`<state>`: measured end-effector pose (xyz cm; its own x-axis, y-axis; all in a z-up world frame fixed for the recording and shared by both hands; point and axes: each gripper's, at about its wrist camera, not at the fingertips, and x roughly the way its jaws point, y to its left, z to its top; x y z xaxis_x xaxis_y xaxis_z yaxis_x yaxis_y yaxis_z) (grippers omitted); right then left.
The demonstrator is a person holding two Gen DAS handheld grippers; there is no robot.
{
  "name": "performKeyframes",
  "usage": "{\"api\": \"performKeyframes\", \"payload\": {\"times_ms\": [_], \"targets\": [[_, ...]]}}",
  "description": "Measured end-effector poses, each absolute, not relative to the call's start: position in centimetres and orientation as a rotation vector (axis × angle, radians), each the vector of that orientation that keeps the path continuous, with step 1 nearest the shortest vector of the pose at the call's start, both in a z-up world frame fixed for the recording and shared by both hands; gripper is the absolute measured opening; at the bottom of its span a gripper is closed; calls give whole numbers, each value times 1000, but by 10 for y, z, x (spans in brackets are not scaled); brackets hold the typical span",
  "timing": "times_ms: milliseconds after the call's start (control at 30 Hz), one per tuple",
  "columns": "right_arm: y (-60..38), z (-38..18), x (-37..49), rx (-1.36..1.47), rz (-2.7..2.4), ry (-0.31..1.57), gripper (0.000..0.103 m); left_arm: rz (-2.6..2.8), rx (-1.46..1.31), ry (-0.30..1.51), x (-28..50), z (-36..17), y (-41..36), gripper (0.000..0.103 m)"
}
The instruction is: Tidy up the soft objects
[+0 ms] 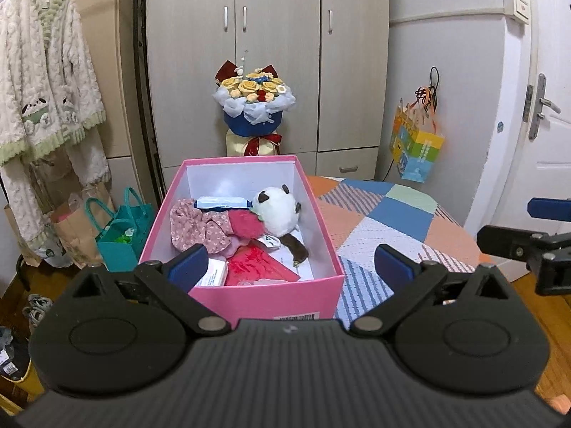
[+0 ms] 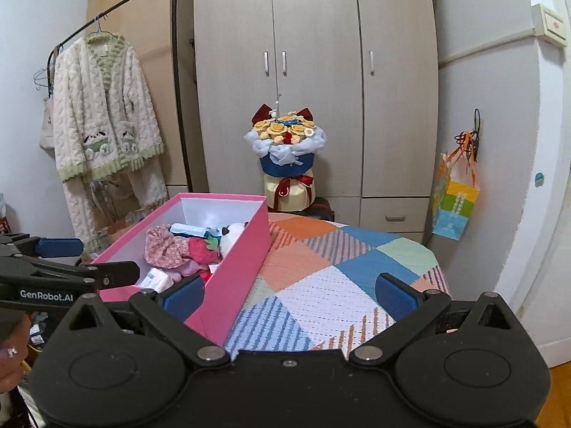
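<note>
We hold both tools just short of the pink box (image 1: 249,299), our landmark here. The left gripper (image 1: 289,264) has its jaws spread wide with nothing between them, its near-side pad hanging over the box's front corner. The right gripper (image 2: 289,294) is also wide apart and empty, off to the box's right over the patchwork cloth (image 2: 321,278).

The soft things already lie inside the box: a white plush toy (image 1: 278,210) against the right wall, a floral fabric piece (image 1: 200,228) toward the left wall, a red strawberry-like plush (image 1: 246,224) between them, and flat packets beneath (we cannot tell what those are).

From here we judge the main risk to be the box itself. It sits close to the cloth's left edge, so a pad catching its front wall on the way in could shove it toward the floor. Reaching for the plush toy could also drag the floral fabric along, since they lie nearly touching. The two tools are near each other at the box's right side and could collide.
</note>
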<state>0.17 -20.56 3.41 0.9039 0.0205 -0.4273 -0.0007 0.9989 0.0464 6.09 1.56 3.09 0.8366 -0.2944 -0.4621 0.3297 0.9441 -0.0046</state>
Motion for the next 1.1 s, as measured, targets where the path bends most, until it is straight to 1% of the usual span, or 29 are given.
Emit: {"api": "performKeyframes", "payload": {"times_ms": [267, 800, 1100], "targets": [[-203, 30, -8, 35, -16, 433, 103, -270, 82, 469, 55, 19, 12, 101], [-201, 10, 1, -47, -134, 443, 103, -245, 105, 467, 57, 7, 5, 101], [-203, 7, -7, -37, -146, 424, 103, -223, 124, 411, 52, -4, 2, 101]]}}
